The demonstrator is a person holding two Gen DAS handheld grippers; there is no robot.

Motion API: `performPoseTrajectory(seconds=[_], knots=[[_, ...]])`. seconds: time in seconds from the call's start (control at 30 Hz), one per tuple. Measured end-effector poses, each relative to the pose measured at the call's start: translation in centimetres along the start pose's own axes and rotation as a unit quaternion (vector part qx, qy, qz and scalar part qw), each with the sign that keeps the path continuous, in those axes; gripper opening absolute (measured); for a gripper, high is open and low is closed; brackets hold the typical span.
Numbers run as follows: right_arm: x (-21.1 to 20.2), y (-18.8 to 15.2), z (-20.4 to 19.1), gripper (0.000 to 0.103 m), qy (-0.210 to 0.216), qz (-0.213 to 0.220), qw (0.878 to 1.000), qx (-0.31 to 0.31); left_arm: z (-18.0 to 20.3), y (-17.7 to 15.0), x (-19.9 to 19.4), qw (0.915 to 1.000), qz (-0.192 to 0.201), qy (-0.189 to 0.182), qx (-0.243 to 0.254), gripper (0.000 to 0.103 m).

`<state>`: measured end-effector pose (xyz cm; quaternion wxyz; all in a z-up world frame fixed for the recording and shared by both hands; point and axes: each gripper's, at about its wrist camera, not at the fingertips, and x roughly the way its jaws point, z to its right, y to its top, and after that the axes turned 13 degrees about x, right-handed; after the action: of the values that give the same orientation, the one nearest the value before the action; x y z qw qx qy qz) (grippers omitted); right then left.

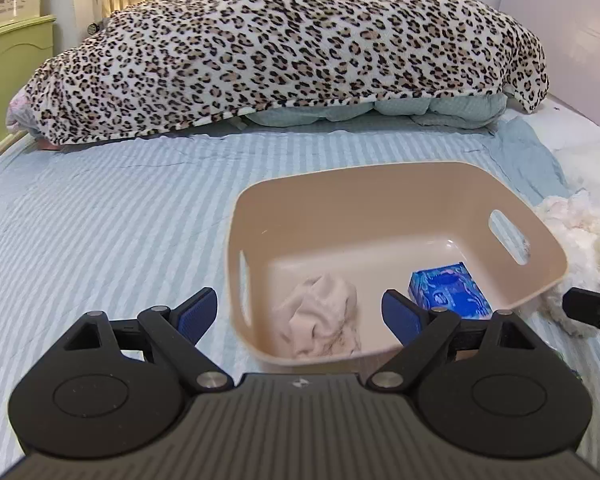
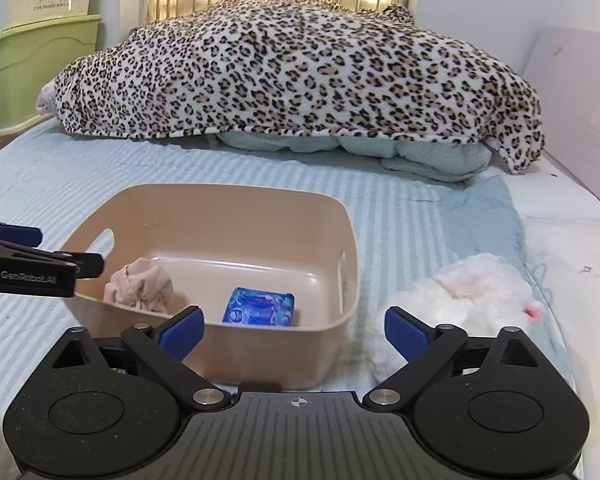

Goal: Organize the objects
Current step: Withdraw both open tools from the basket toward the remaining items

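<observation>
A tan bin sat on the blue striped bed cover, near the middle of the bed. Inside it lay two things already put away: a crumpled pink cloth on the left side and a small blue packet on the right side, apart from each other. Just to the right of the bin, outside it and close to its wall, lay a fluffy white toy with a bit of pink on it. Far back on the bed was a big heap under a leopard blanket. The left gripper hung over the near edge of the bin with its jaws wide open and nothing in them. The right gripper was low and near, between the bin and the toy, and its jaws were wide open and empty too. It looked like the picking-up job was partly done, and the fluffy toy was the next thing to go in. For that, the right gripper would need to move a little right, go down around the soft fur, squeeze gently, then lift it over the bin wall.
</observation>
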<state>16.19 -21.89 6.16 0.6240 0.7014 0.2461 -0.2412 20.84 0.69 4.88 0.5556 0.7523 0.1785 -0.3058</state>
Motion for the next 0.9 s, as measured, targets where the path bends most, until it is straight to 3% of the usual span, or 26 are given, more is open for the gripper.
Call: performPoseTrajectory(seconds=[0.33, 0.6, 0.9], knots=[[-1.5, -4.0, 0.8, 0.103, -0.017, -0.043, 0.999, -0.006, -1.1, -3.9, -2.5, 0.9996, -0.024, -0.011, -0.008, 0.091], [0.8, -7.2, 2.2, 0.103, -0.038, -0.1, 0.994, -0.007, -0.4, -7.7, 0.5, 0.9969, -0.075, -0.022, -0.008, 0.091], [3.9, -8.4, 3.7, 0.103, -0.051, -0.119, 0.992, 0.002, 0.4, -9.9, 4.6, 0.993, -0.11, -0.044, 0.0, 0.091]])
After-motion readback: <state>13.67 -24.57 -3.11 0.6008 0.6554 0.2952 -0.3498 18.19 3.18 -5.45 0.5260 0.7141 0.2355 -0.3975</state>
